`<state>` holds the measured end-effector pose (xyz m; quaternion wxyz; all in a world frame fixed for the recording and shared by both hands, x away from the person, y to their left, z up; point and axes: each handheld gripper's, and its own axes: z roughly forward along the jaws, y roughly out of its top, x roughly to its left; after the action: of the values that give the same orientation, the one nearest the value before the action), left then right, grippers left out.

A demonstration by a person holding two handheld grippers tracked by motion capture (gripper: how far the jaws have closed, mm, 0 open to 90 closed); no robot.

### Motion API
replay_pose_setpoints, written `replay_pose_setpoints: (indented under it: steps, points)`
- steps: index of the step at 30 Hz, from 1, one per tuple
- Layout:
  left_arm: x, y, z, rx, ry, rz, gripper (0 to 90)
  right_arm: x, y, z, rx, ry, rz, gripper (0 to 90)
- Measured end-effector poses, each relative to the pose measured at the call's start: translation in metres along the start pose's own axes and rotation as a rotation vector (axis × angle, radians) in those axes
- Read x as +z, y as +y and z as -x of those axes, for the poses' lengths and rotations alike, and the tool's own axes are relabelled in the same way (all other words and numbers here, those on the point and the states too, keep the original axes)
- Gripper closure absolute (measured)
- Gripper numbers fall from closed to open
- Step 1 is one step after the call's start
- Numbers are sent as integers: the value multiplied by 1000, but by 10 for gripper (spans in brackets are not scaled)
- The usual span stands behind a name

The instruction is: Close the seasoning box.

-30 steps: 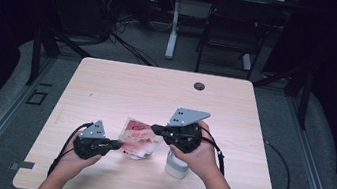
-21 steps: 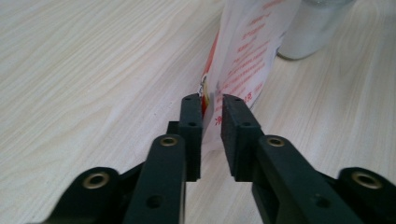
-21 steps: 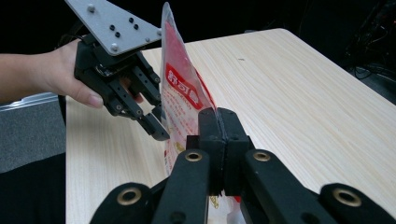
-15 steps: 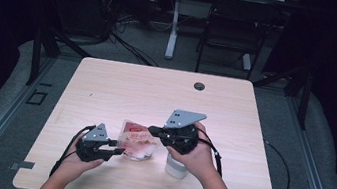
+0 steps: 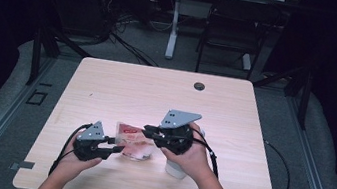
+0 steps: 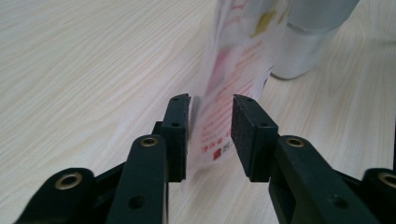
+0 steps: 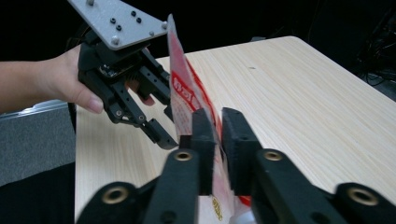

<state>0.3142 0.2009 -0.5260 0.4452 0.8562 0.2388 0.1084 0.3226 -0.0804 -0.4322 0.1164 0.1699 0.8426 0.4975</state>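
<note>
Pouch [image 5: 133, 140] upright on the table [image 5: 122, 87] between both grippers, beside a can [image 6: 303, 42]. Left gripper [image 6: 211, 135] – jaws just sprung apart, now wide around one edge, not pressing. Right gripper [image 7: 218, 149] – jaws just eased too, narrow gap, barely touching. Likely mid-release or regrip.

A pale wooden table [image 5: 122, 87] bears a plastic pouch [image 5: 133, 142] and a silvery cup [image 6: 306, 42].

pouch [image 5: 133, 141] – 1 | white bottle [image 5: 176, 169] – 1 | hand-held gripper [image 5: 118, 146] – 2 | table [image 5: 235, 109] – 1
</note>
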Motion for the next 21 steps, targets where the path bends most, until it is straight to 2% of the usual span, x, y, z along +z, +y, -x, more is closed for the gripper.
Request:
replay_pose_setpoints:
  steps: [4, 7, 14, 16, 21]
  points:
    - [1, -1, 1, 18, 8, -19, 705, 2, 0, -1, 7, 15, 1, 748]
    - [3, -5, -1, 13, 12, -27, 719, 1, 1, -2, 23, 29, 32, 715]
    - [2, -8, -2, 6, 12, -28, 729, -3, -1, -2, 42, 28, 67, 660]
    - [2, -9, -4, -13, 16, -33, 705, -6, -3, -3, 52, 27, 89, 627]
    - [1, -11, -5, -20, 12, -29, 685, -12, -10, -2, 73, 17, 111, 614]
